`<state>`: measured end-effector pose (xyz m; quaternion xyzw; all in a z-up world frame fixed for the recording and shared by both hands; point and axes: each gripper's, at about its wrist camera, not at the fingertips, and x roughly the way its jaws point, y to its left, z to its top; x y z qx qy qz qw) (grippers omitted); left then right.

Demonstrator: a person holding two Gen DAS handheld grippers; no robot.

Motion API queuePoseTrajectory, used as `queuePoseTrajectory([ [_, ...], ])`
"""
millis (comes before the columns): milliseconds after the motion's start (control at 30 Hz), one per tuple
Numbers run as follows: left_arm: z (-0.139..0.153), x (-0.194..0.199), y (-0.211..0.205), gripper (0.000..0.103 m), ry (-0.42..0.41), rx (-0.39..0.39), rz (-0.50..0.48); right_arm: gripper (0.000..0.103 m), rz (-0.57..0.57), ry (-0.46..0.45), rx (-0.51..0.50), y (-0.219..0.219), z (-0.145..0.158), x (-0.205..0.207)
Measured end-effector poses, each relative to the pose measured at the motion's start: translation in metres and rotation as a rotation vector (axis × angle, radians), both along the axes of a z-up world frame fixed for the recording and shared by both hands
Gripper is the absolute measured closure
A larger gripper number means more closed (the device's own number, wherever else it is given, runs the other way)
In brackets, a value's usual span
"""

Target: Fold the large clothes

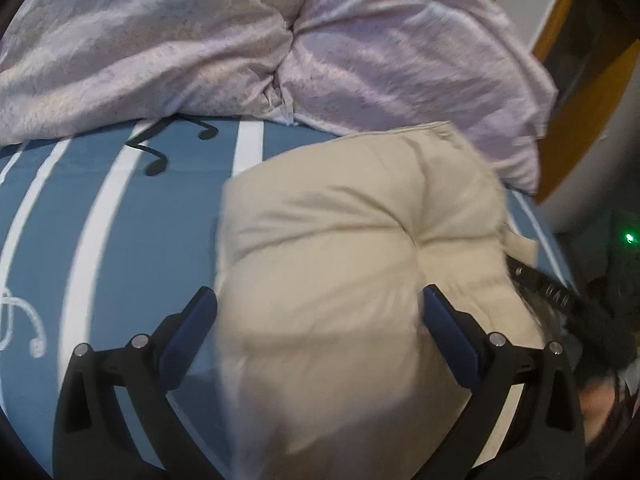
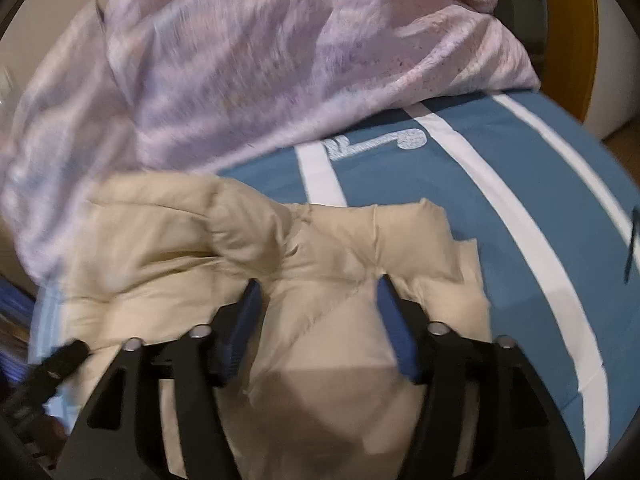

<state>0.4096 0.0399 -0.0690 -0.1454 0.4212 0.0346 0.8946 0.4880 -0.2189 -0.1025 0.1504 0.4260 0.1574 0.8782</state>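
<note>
Bed sheet (image 1: 168,216): blue with white stripes and little music-note drawings. It covers the bed, and all the other things lie on it.
Quilt (image 1: 200,48): pale pink and crumpled, heaped at the far side of the bed, behind the jacket.
Jacket (image 1: 340,240): beige and puffy, bunched up on the blue sheet. Its far edge lies just beside the pink quilt. In the right wrist view the jacket (image 2: 192,240) spreads out to the left, and one flap sticks out to the right.
Left hand-held gripper (image 1: 320,304): its jaws stand wide apart. The puffy jacket bulges up between them. The right blue pad (image 1: 448,332) is against the cloth, the left one is at its edge. It does not squeeze the jacket.
Right hand-held gripper (image 2: 318,292): its jaws are partly open. A fold of the jacket sits between the two blue pads (image 2: 396,332). They seem to touch the cloth on both sides, but I cannot tell if they pinch it.
Black strap (image 1: 552,292): it lies at the right edge of the jacket, and it is blurry.
</note>
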Motion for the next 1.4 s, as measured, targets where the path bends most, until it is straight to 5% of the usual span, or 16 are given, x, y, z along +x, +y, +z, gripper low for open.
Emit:
queuePoseTrajectory([
  [33,0.004,-0.008,0.003,0.002,-0.010,0.010,-0.001,0.013,-0.005,-0.010,0.045,-0.010,0.004,-0.009],
  [167,0.011,-0.036,0.023,0.002,-0.014,-0.012,0.008,0.002,0.000,-0.020,0.123,-0.046,0.026,-0.036],
  [333,-0.004,-0.047,0.040,0.002,0.041,-0.139,0.037,0.001,0.059,0.144,0.193,-0.073,0.004,-0.046],
  [567,-0.005,-0.049,0.029,0.002,0.061,-0.133,-0.001,0.001,0.124,0.264,0.289,-0.075,-0.028,-0.044],
  [800,-0.002,-0.046,0.020,0.002,0.059,-0.080,-0.036,0.001,0.204,0.259,0.342,-0.060,-0.035,-0.038],
  [967,-0.006,-0.046,0.029,0.002,0.057,-0.141,-0.027,0.001,0.241,0.232,0.424,-0.050,-0.038,-0.034],
  [1133,-0.010,-0.043,0.032,0.002,0.070,-0.152,-0.027,0.042,0.275,0.203,0.495,-0.047,-0.045,-0.035],
  [1233,-0.012,-0.040,0.035,0.002,0.070,-0.202,-0.028,0.053,0.283,0.190,0.544,-0.052,-0.047,-0.035],
  [1400,-0.021,-0.034,0.040,0.002,0.079,-0.312,-0.021,0.058,0.292,0.181,0.564,-0.054,-0.047,-0.036],
])
